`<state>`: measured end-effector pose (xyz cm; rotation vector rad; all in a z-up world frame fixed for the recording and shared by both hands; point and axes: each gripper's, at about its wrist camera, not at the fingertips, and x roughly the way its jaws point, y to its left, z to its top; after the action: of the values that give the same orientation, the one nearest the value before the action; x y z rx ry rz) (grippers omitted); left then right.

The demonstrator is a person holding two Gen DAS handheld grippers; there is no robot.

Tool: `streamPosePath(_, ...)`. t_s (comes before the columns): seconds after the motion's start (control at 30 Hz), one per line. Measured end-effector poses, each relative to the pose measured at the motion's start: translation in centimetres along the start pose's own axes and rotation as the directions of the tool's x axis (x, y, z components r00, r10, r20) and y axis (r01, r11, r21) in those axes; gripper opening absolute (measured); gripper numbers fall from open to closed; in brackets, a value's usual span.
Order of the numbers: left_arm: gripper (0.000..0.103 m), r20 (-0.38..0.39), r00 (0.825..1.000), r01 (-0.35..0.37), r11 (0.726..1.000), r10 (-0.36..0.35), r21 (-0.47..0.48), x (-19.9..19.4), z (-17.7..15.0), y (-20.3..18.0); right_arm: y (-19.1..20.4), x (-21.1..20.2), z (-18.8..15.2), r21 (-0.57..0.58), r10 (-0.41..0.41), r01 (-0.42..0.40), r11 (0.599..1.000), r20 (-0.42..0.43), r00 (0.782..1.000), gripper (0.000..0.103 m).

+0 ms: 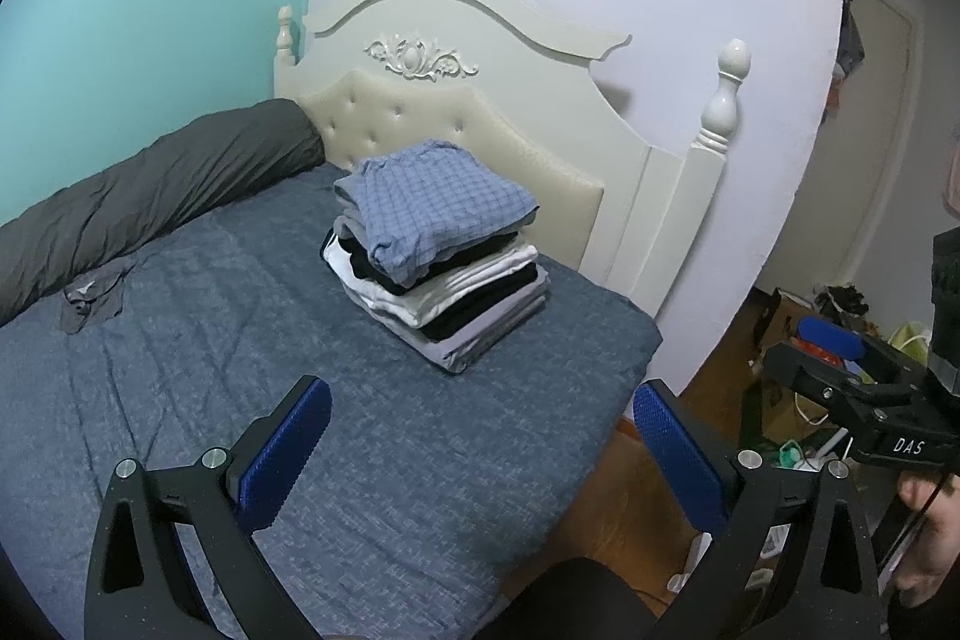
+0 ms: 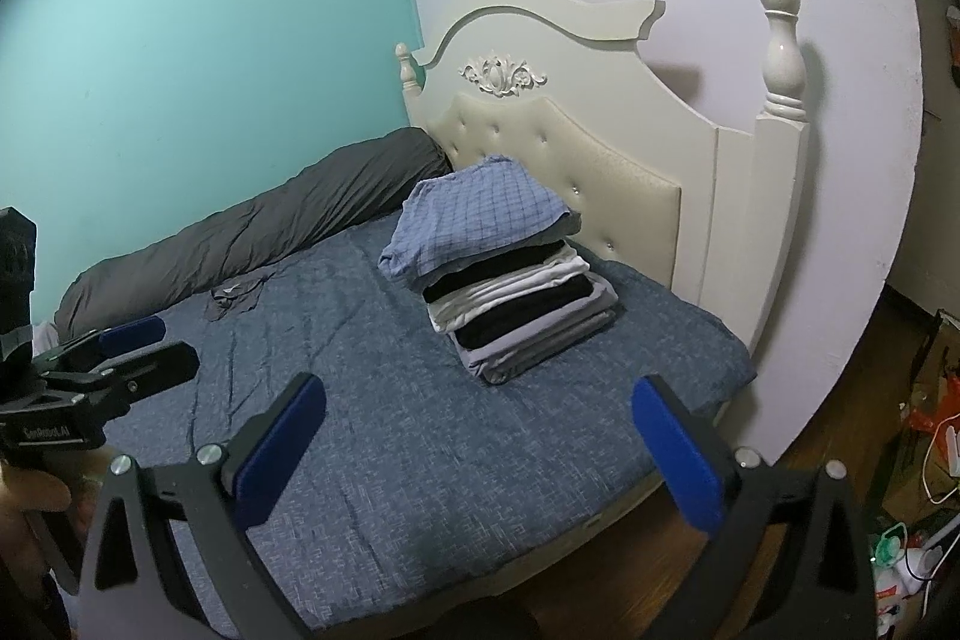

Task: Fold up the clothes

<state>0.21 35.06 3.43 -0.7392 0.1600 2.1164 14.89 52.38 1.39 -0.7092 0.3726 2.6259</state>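
Left wrist: one stack of folded clothes (image 1: 441, 256) on the bed (image 1: 180, 400) near the padded headboard (image 1: 480, 124), blue checked piece on top; one crumpled grey garment (image 1: 90, 301) by the dark bolster. Left gripper (image 1: 480, 451) jaws wide apart, empty, ribbed blue pads.

Right wrist: same stack (image 2: 510, 280). Right gripper (image 2: 477, 451) jaws wide apart, holding nothing.

The lower layers of the stack of folded clothes (image 1: 441, 262) show only as edges, so the separate garments cannot be told apart. A small crumpled grey item (image 1: 90, 301) near the bed's (image 1: 180, 400) far edge is too creased to identify. The floor clutter (image 2: 924, 466) past the bed's right edge is cut off and unclear.
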Motion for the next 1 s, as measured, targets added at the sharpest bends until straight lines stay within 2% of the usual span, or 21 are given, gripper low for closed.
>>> streamPosePath(0.4, 0.103, -0.013, 1.0, 0.004, 1.0, -0.003, 0.007, 0.26, -0.34, -0.42, 0.35, -0.36, -0.13, -0.016, -0.005, 0.005, 1.0, 0.008, 1.0, 0.102)
streamPosePath(1.0, 0.103, 0.014, 1.0, -0.018, 1.0, 0.017, 0.003, -0.24, -0.53, -0.56, 0.49, -0.33, -0.19, -0.027, -0.018, 0.018, 0.999, 0.006, 1.0, 0.103)
